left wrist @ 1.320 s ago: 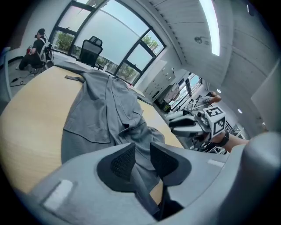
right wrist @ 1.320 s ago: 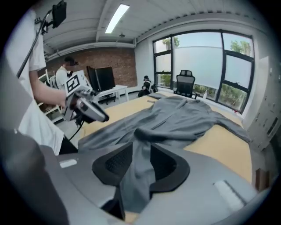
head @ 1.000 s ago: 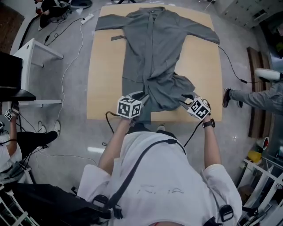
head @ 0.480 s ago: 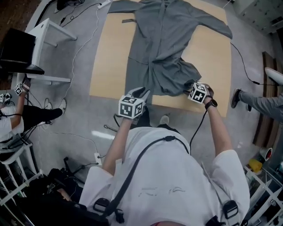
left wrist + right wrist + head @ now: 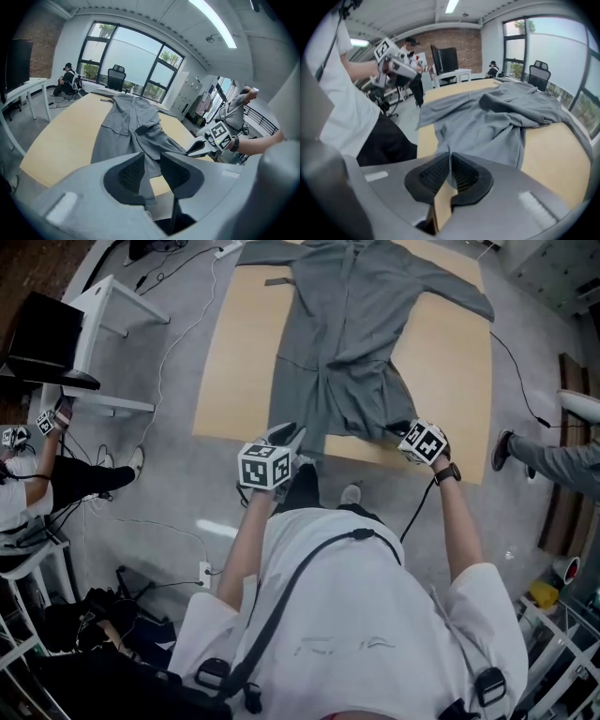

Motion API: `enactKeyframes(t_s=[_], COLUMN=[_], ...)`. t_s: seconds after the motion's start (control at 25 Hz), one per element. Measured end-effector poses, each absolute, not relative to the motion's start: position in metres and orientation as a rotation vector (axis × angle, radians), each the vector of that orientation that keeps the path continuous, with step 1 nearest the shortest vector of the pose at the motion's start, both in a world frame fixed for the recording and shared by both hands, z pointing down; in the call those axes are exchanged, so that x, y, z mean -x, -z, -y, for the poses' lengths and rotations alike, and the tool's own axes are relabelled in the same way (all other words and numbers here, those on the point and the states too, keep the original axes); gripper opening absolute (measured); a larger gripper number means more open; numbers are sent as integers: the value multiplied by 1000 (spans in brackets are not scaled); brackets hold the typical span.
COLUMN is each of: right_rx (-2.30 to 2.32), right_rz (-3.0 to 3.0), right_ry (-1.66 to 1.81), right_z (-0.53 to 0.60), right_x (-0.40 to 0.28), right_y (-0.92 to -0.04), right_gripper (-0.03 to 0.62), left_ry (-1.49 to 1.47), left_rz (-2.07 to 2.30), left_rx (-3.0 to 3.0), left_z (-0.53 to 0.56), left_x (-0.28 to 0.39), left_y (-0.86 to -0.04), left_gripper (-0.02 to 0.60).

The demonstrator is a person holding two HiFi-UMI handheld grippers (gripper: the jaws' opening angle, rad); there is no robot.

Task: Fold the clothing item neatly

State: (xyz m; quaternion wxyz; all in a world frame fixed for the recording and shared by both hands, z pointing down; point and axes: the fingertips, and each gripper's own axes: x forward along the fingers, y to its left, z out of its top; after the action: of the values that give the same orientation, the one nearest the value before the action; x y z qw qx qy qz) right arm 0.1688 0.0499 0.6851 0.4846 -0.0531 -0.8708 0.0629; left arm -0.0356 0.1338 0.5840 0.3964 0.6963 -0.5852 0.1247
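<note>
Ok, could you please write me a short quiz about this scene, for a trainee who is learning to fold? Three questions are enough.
1. True or false: both sleeves of the grey garment are folded across its front.
2. Where on the wooden table does the garment's hem lie? A: at the edge lowest in the head view. B: at the edge highest in the head view. C: in the middle.
3. What is between the jaws of the left gripper?

Key
1. False: the sleeves are spread out sideways.
2. A.
3. Fabric from the garment's hem.
</note>
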Motion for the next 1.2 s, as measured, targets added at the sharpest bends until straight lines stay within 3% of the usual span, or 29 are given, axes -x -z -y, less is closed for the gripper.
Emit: enactKeyframes(t_s=[0.36, 0.72, 0.76, 0.88, 0.92, 1.2], right_rx=[45, -93, -121, -201, -229, -358], right_rz=[2179, 1989, 1992, 2026, 2043, 2217], right_ry=[-394, -527, -543, -583, -564, -480], right_z=[-100, -131, -130, -126, -124, -106], right_x=[-187, -233, -232, -228, -225, -183], right_y=[-610, -700, -707, -705, -700, -657], right_gripper=[15, 16, 24, 225, 250, 201], left_ry=[-297, -337, -360, -434, -452, -594], left_rz=[1464, 1450, 1445, 1418, 1408, 1331], left_rx=[-1784, -1737, -1729, -1712, -1708, -1710], left_z=[-130, -156, -159, -170, -174, -178], left_x=[32, 23, 21, 14, 11, -10], left_y=[-578, -602, -607, -625, -630, -667], left_gripper=[110, 110, 110, 112, 112, 112])
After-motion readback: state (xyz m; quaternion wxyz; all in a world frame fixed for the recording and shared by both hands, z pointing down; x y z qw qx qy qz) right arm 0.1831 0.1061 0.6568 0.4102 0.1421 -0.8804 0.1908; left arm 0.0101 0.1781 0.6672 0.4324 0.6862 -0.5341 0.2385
